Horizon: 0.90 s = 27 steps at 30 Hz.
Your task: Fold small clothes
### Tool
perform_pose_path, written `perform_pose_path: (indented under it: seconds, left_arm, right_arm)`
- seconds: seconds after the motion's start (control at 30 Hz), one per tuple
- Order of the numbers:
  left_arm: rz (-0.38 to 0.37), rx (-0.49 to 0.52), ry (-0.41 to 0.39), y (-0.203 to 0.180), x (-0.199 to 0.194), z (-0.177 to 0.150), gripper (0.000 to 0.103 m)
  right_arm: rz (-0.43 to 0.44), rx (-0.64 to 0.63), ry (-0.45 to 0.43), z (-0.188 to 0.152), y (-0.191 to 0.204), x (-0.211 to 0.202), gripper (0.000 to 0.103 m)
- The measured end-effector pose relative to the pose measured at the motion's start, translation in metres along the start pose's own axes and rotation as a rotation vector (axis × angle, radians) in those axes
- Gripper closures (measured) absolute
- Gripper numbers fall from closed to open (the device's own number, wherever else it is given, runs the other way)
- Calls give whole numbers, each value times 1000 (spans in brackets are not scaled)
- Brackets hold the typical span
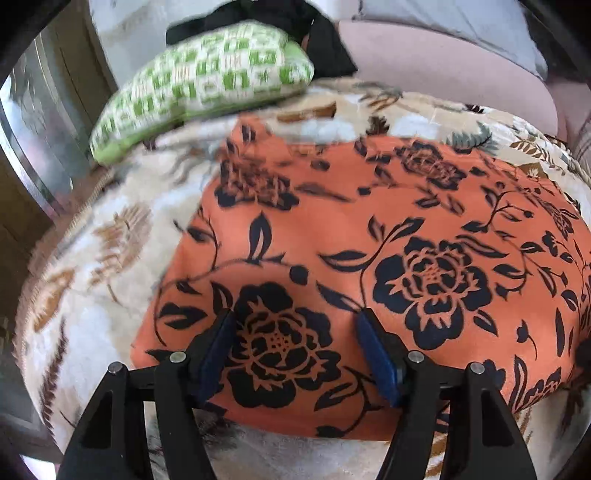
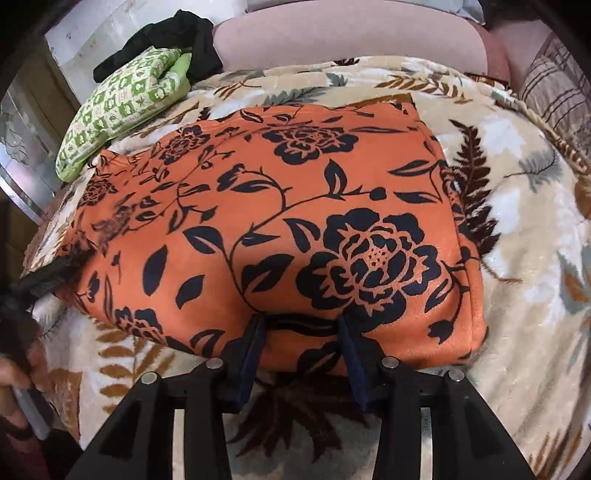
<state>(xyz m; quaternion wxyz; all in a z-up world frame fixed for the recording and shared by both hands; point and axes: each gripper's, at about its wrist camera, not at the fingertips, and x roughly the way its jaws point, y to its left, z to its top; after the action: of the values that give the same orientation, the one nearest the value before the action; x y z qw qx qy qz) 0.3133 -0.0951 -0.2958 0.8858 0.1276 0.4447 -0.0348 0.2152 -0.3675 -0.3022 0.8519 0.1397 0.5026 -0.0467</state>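
Note:
An orange garment with black flowers [image 1: 369,236] lies folded flat on a leaf-patterned blanket [image 1: 92,266]; it also shows in the right wrist view [image 2: 273,229]. My left gripper [image 1: 295,314] is open, its fingers spread over the garment's near left part, holding nothing. My right gripper [image 2: 301,317] is open over the garment's near edge, holding nothing. In the right wrist view the left gripper [image 2: 48,275] shows blurred at the garment's left edge.
A green and white patterned folded cloth [image 1: 199,88] lies at the blanket's far left, also in the right wrist view [image 2: 122,107]. A black cloth [image 2: 177,33] lies behind it. A pink cushion [image 2: 351,40] and a striped pillow [image 2: 554,96] lie beyond.

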Motion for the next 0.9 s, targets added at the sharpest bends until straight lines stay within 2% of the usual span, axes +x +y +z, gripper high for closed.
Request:
perform_pose_path:
  seconds: [0.17, 0.33, 0.4, 0.47, 0.5, 0.57, 0.7, 0.83, 0.9]
  left_arm:
    - [-29, -18, -50, -1, -16, 0, 34]
    - [0, 5, -105, -2, -26, 0, 34]
    - [2, 1, -110, -2, -28, 2, 34]
    - [6, 2, -118, -2, -29, 2, 34]
    - [7, 5, -120, -2, -28, 2, 34]
    - [18, 9, -123, -3, -26, 2, 34]
    - [42, 17, -120, -4, -23, 2, 34]
    - [62, 15, -119, 0, -20, 1, 34]
    - [66, 14, -112, 2, -17, 0, 34]
  right_arm:
    - [-28, -7, -113, 0, 6, -30, 57]
    - [30, -23, -187, 15, 22, -35, 57]
    - [49, -26, -189, 20, 29, -28, 56]
    - [61, -30, -158, 19, 34, -13, 55]
    - [66, -26, -133, 19, 35, -3, 51]
    - [52, -55, -97, 18, 37, 18, 50]
    - [46, -75, -106, 21, 42, 17, 46]
    - [95, -15, -210, 31, 29, -4, 46]
    - [81, 34, -254, 37, 16, -10, 46]
